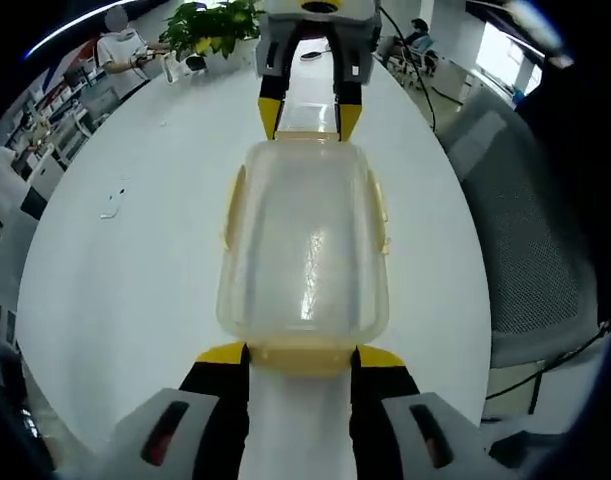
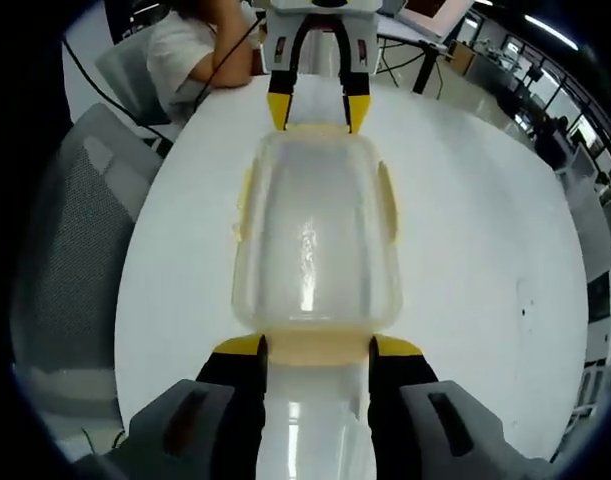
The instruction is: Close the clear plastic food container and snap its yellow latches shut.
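Both open claws, left gripper [image 1: 300,355] and right gripper [image 2: 315,345], faced each other across the container [image 1: 305,250], apparently bracketing its end latches for snapping.

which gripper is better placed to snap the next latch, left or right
Neither clearly; it looks symmetric. The left gripper and right gripper each straddle an end latch of the clear container on the white table, jaws open. The side latches sit equally far from both.
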Demonstrator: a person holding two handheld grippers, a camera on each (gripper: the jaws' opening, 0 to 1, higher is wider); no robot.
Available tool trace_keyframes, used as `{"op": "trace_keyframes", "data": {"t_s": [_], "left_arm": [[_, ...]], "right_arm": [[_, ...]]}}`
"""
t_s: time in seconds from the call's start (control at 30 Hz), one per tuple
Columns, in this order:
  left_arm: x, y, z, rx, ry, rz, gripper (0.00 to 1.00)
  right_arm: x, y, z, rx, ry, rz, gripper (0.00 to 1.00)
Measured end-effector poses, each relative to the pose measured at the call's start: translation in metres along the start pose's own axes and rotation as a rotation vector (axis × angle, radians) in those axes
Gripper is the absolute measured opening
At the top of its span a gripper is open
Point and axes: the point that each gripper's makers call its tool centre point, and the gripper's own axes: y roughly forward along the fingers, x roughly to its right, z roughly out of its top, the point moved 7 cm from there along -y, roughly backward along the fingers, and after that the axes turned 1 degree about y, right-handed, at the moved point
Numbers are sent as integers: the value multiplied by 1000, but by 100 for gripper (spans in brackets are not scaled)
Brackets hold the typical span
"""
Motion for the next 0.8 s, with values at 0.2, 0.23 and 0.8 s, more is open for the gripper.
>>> {"op": "trace_keyframes", "data": {"t_s": [0.2, 0.23, 0.8], "left_arm": [[6, 1, 17, 5, -7, 10, 34], [6, 1, 19, 5, -9, 12, 34], [11, 18, 62, -4, -23, 12, 34]], "right_arm": [[1, -9, -15, 9, -9, 5, 36], [1, -11, -17, 12, -10, 6, 36], [-3, -29, -59, 25, -15, 8, 36]]}}
